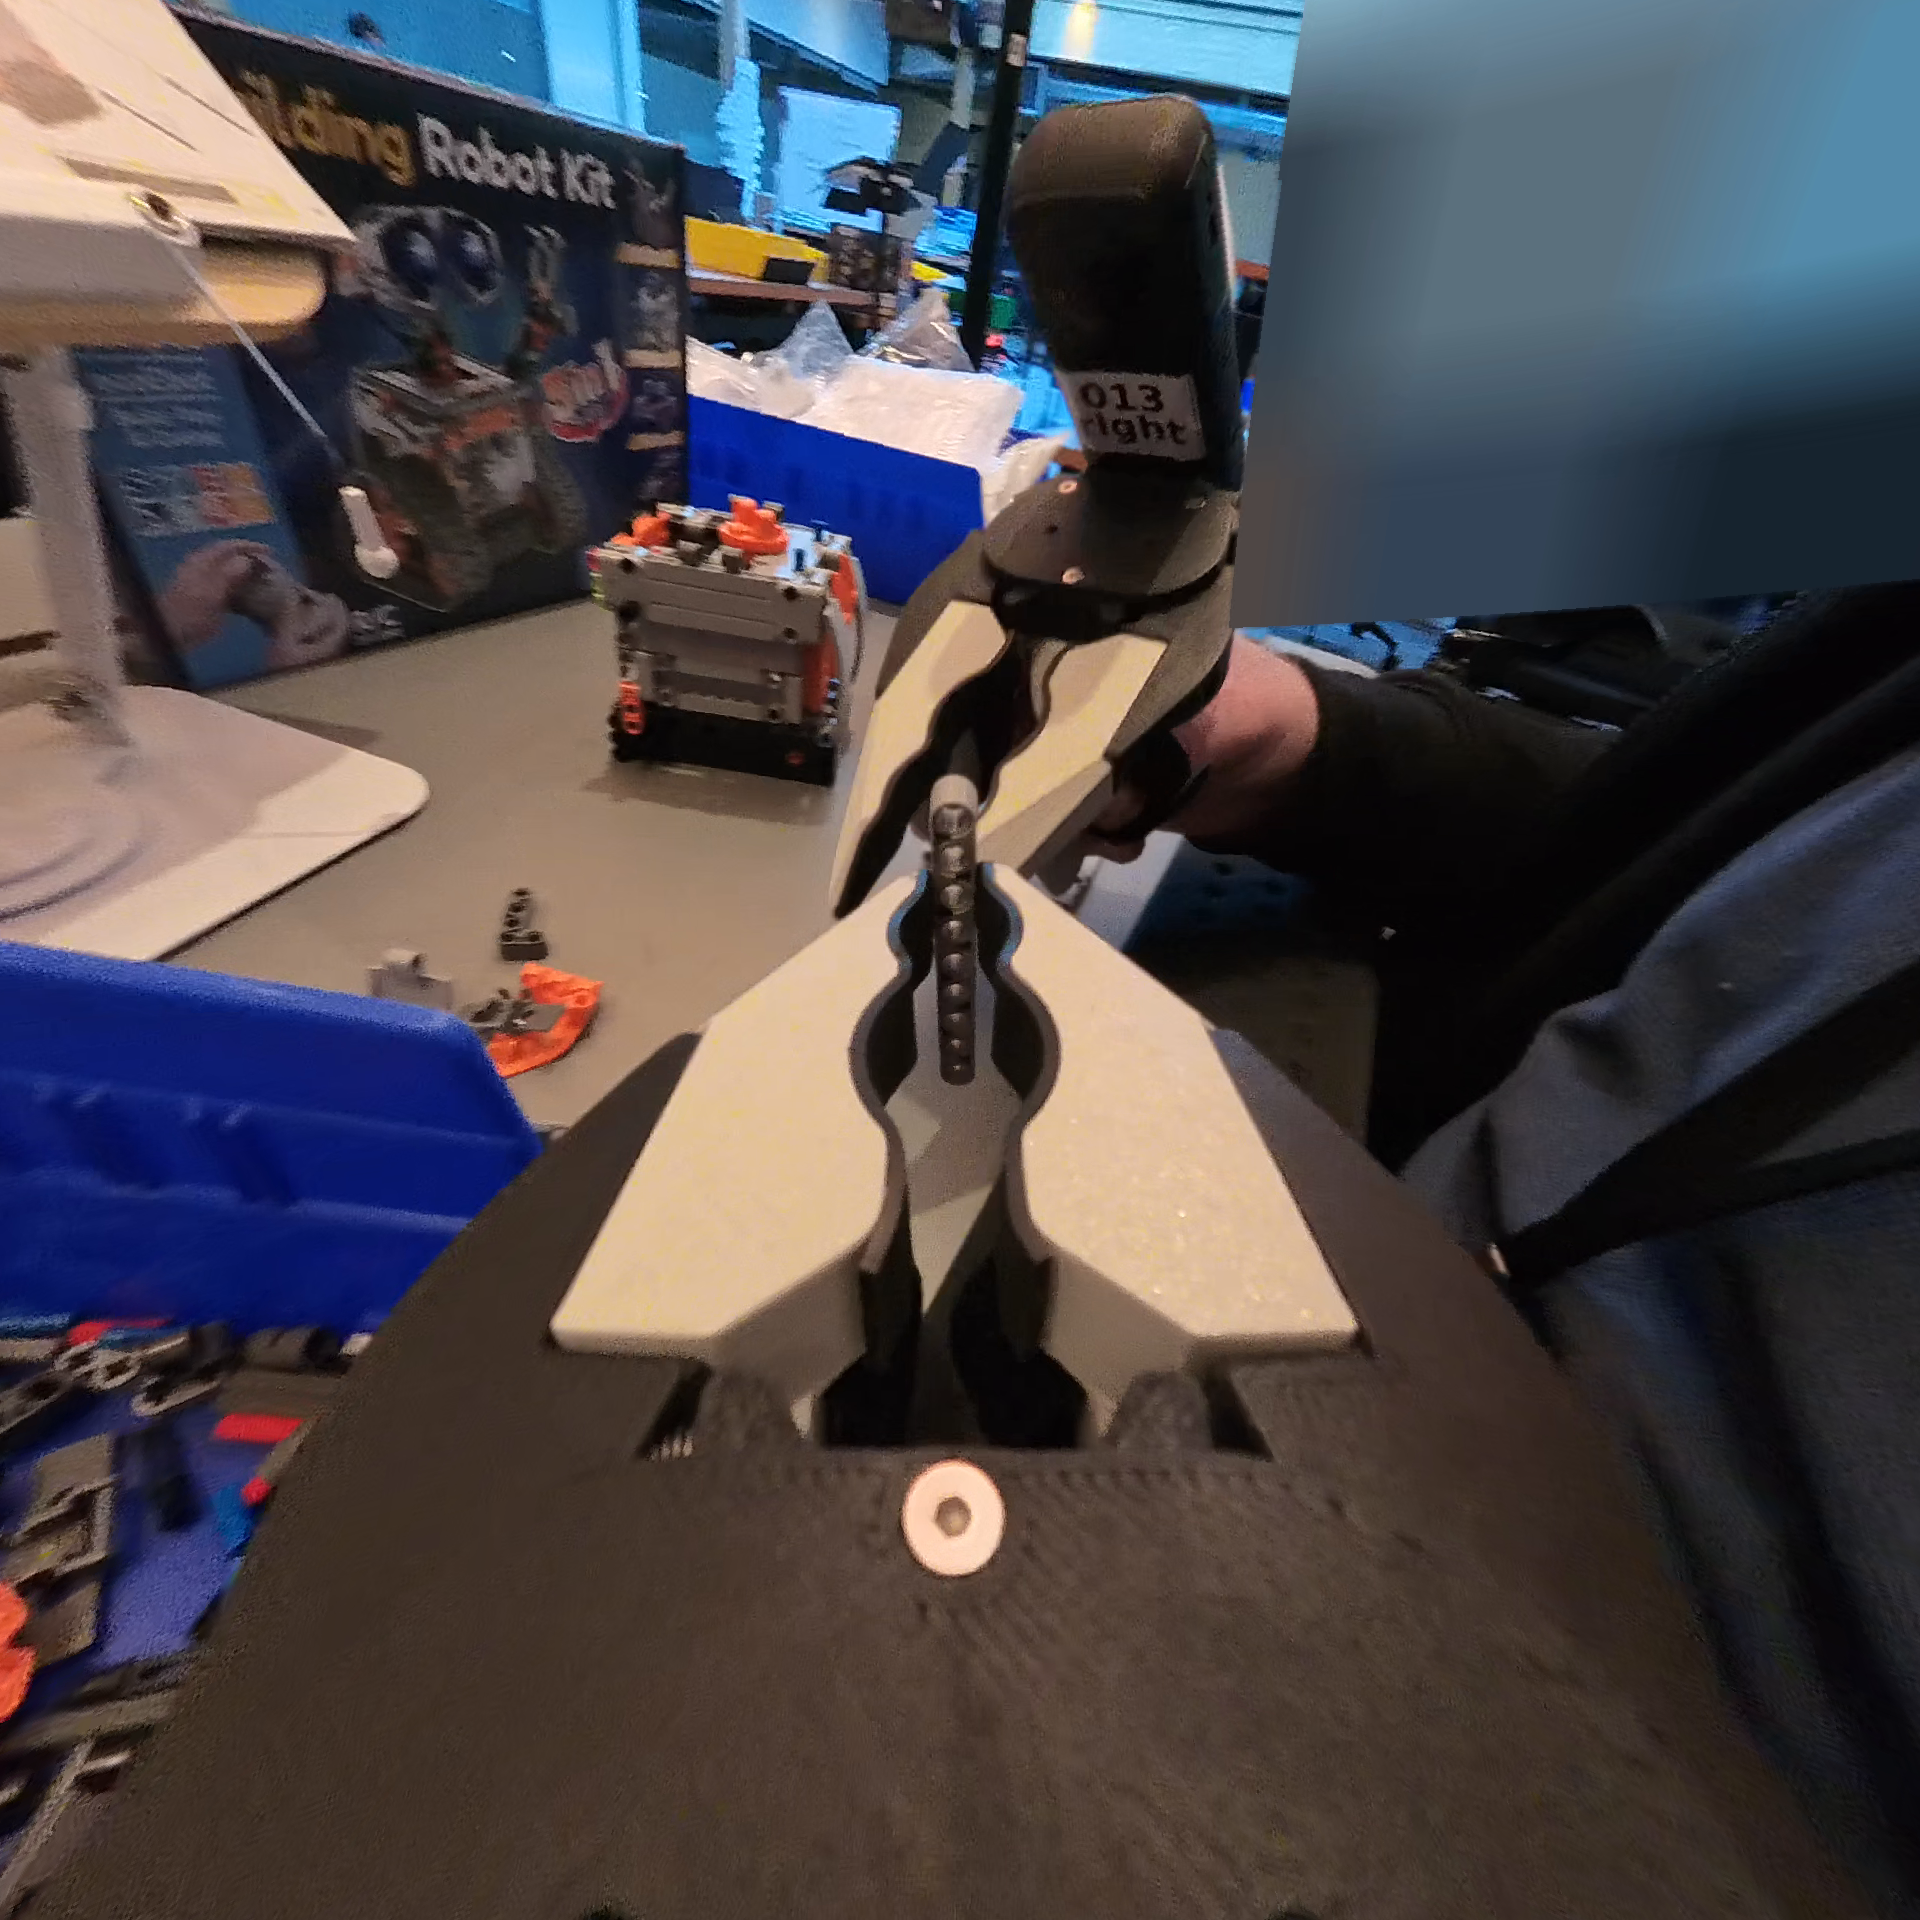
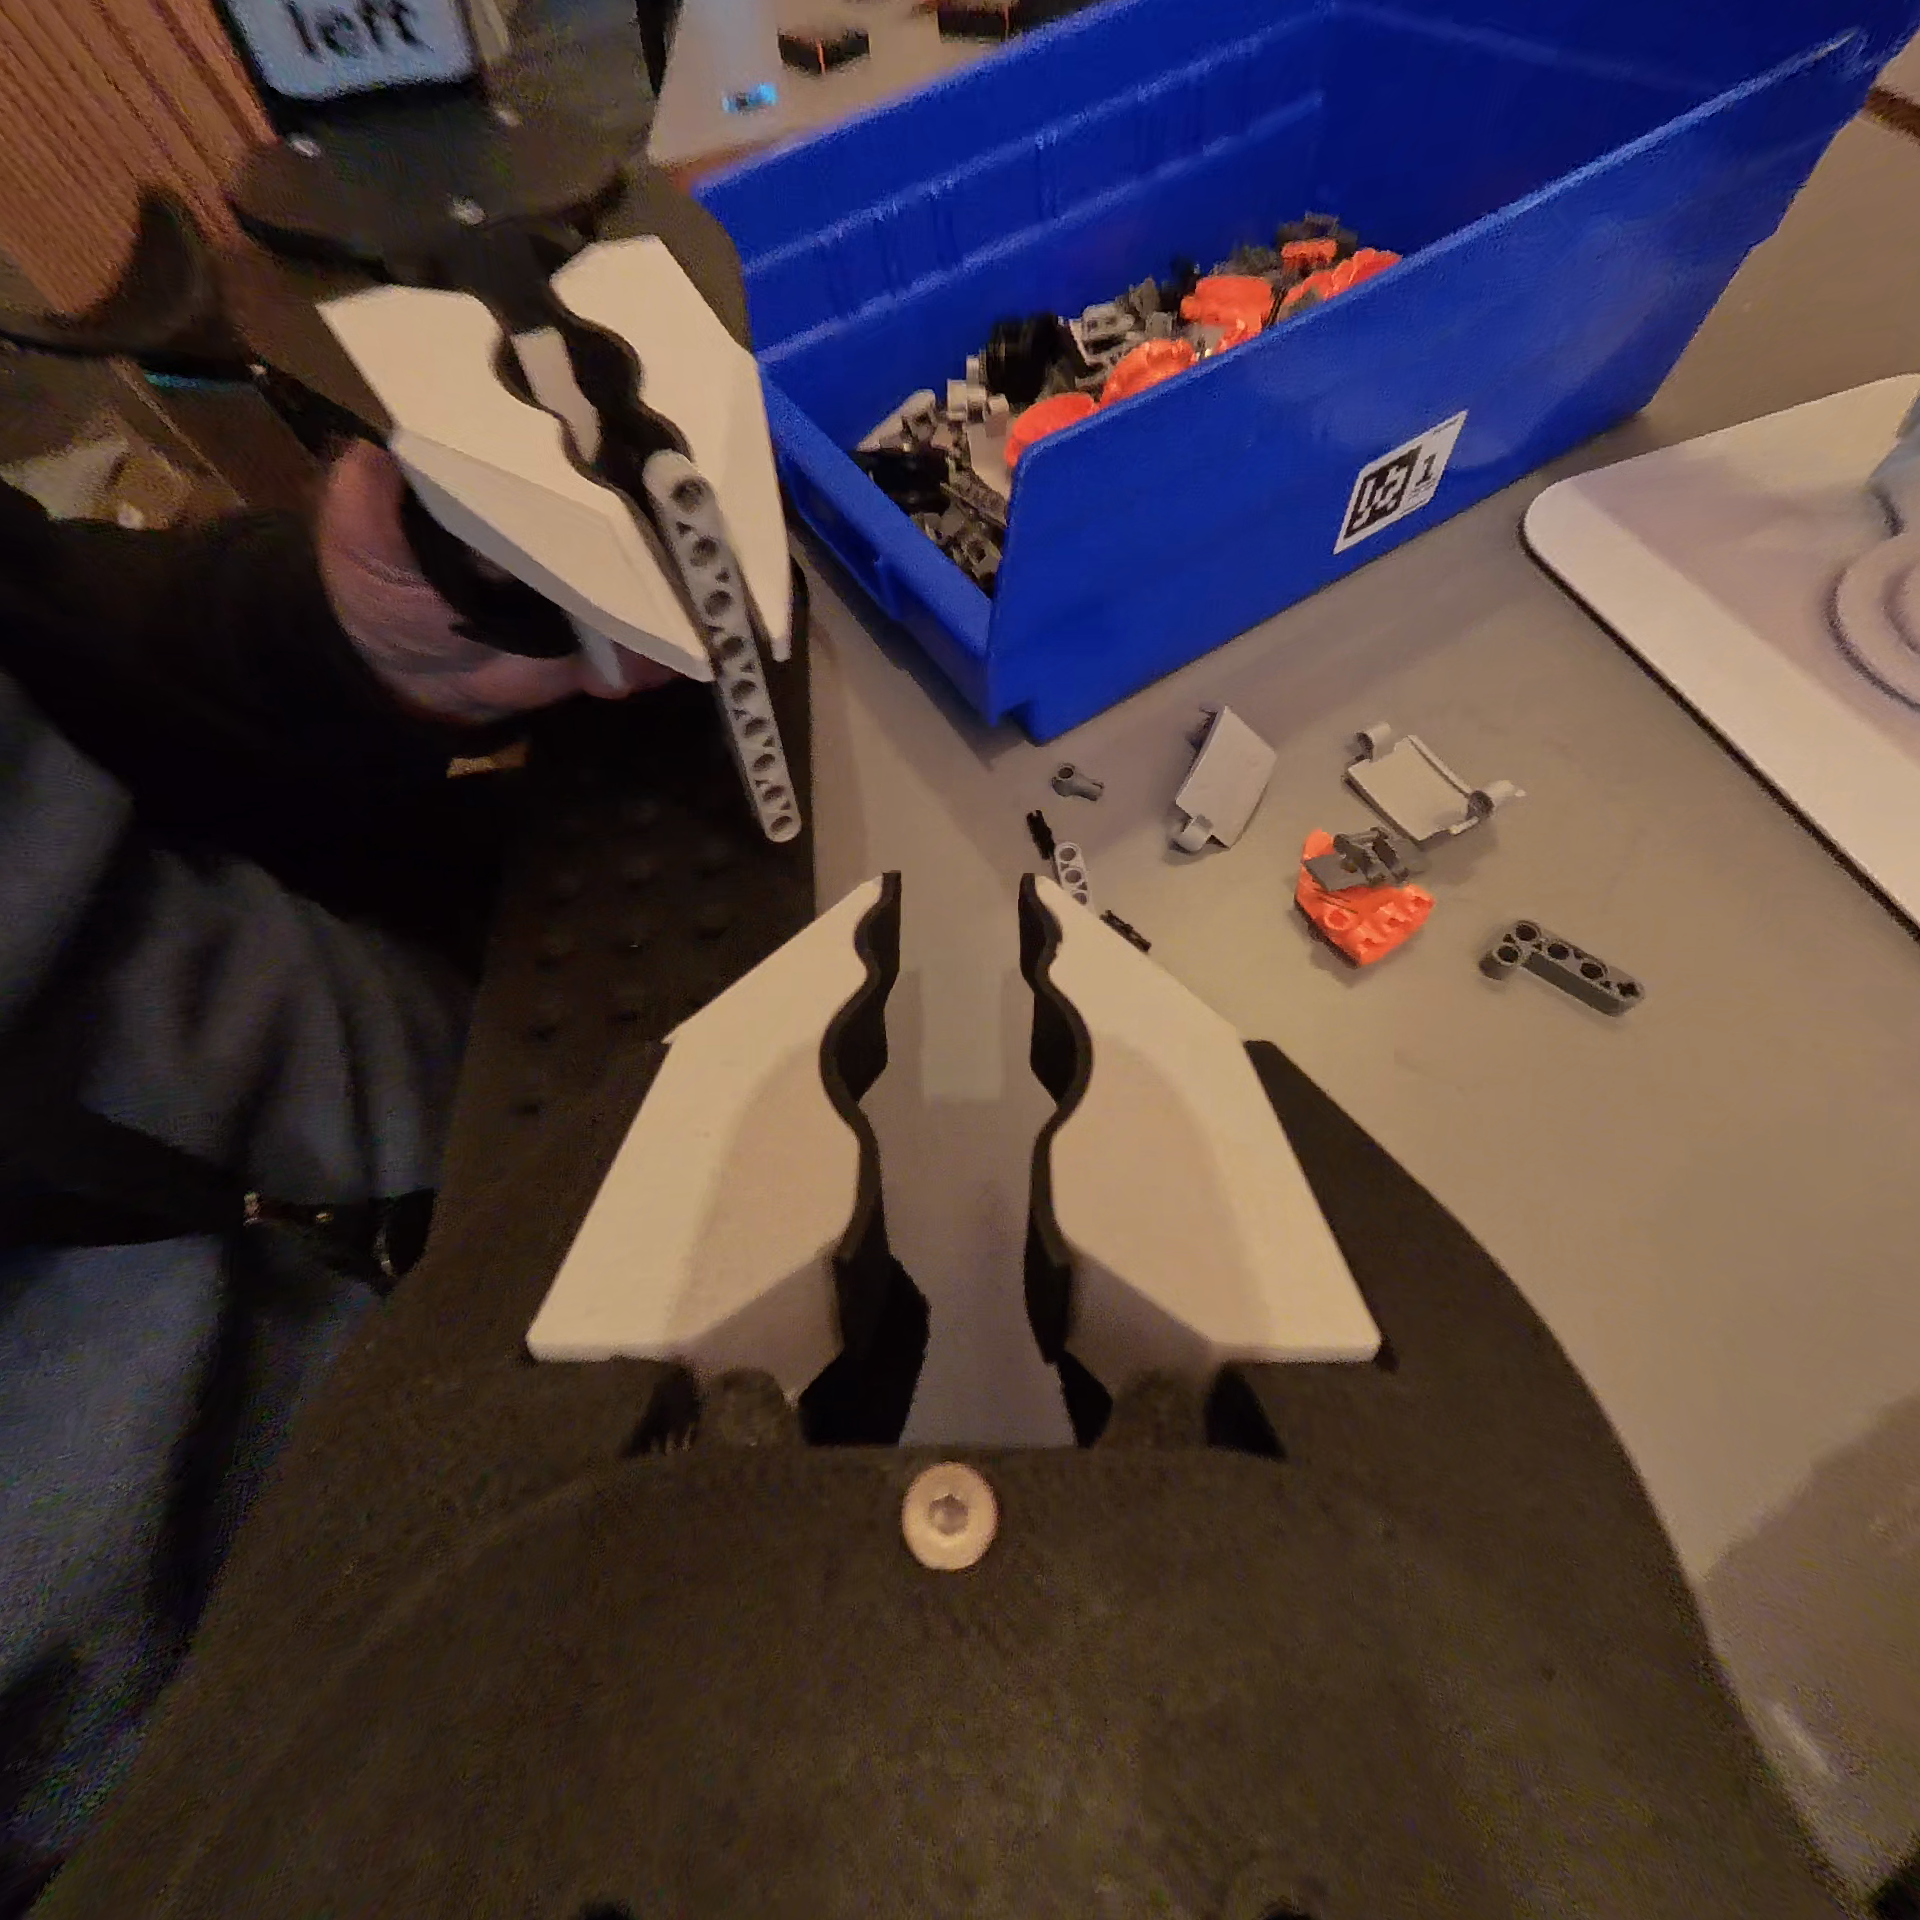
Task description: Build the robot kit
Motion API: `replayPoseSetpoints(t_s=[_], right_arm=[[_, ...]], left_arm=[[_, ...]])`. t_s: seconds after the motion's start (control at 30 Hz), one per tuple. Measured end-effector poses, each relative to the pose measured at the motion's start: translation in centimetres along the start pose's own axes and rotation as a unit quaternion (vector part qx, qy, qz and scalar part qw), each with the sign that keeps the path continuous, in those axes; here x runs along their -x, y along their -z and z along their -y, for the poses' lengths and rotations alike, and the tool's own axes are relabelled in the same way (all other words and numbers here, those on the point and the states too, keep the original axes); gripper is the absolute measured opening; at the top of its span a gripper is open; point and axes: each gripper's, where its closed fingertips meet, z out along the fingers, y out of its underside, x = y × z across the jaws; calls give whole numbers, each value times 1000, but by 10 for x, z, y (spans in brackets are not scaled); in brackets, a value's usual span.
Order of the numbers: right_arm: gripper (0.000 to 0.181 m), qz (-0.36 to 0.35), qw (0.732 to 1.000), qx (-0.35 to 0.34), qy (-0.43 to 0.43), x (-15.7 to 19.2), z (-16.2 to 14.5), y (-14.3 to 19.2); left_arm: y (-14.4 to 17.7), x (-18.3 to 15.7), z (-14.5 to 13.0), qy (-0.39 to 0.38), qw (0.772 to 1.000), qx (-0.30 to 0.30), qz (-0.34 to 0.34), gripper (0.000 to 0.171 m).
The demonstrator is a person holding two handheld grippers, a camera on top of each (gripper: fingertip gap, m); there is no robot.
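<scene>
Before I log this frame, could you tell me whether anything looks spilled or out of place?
Several loose building pieces lie scattered on the table outside the blue bin; otherwise nothing stands out.

A long grey holed beam (image 2: 727,634) is clamped lengthwise in the left gripper (image 1: 954,894), its end protruding.

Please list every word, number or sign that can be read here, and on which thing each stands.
I do not copy writing; these bear it.
White label: right gripper's handle.
Cropped white label: left gripper, shut on grey beam.
Large lettering: dark toy box.
Code sticker with a digit: blue bin.
</scene>
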Motion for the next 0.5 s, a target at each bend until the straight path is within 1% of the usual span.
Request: replayPoseSetpoints(t_s=[0.2, 0.27, 0.37, 0.5], right_arm=[[22, 6, 997, 76, 13, -19, -15, -40], [22, -1, 995, 96, 32, -23, -20, -49], [20, -18, 990, 125, 71, -30, -26, -59], [15, -10, 985, 149, 83, -28, -34, -68]], left_arm=[[8, 8, 8, -20, 999, -29, 38, 5], [11, 12, 10, -19, 998, -39, 51, 5], [11, 13, 11, -11, 998, -45, 45, 5], [10, 10, 10, -12, 998, -42, 34, 5]])
